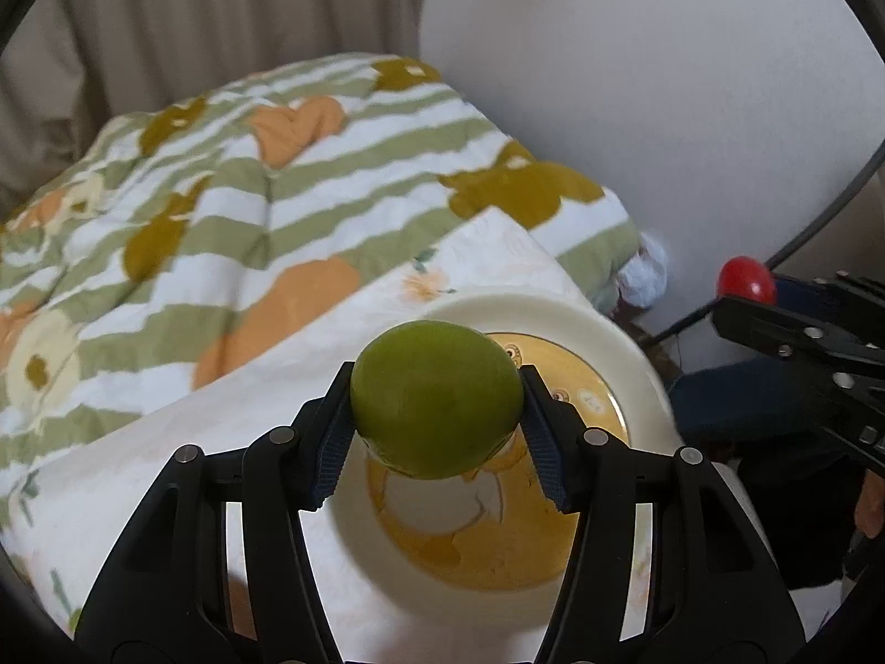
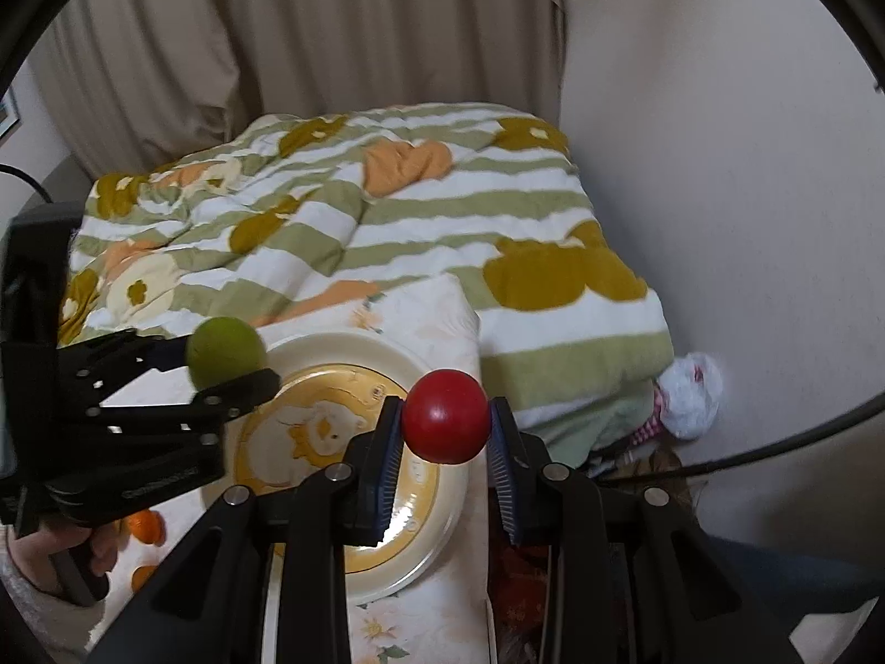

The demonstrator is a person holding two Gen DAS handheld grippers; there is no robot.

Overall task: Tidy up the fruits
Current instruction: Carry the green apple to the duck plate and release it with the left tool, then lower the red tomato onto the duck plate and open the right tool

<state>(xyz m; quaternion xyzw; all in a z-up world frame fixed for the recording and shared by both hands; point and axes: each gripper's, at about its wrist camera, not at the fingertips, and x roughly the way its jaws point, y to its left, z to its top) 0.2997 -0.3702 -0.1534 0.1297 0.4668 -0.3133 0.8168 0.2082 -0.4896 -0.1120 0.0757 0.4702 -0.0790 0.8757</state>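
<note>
My left gripper [image 1: 437, 398] is shut on a green round fruit [image 1: 436, 398] and holds it above a cream plate [image 1: 558, 304] with a yellow picture. The green fruit also shows in the right wrist view [image 2: 224, 351], over the plate's left rim [image 2: 442, 520]. My right gripper [image 2: 445, 415] is shut on a red round fruit [image 2: 446, 415] above the plate's right side. The red fruit shows in the left wrist view [image 1: 745, 279] at the far right, held by the right gripper [image 1: 741, 299].
The plate lies on a white floral cloth [image 1: 166, 470] beside a striped green and white quilt [image 2: 415, 221]. Orange fruits [image 2: 145, 525] lie at lower left under the left gripper. A white plastic bag [image 2: 688, 395] sits by the wall.
</note>
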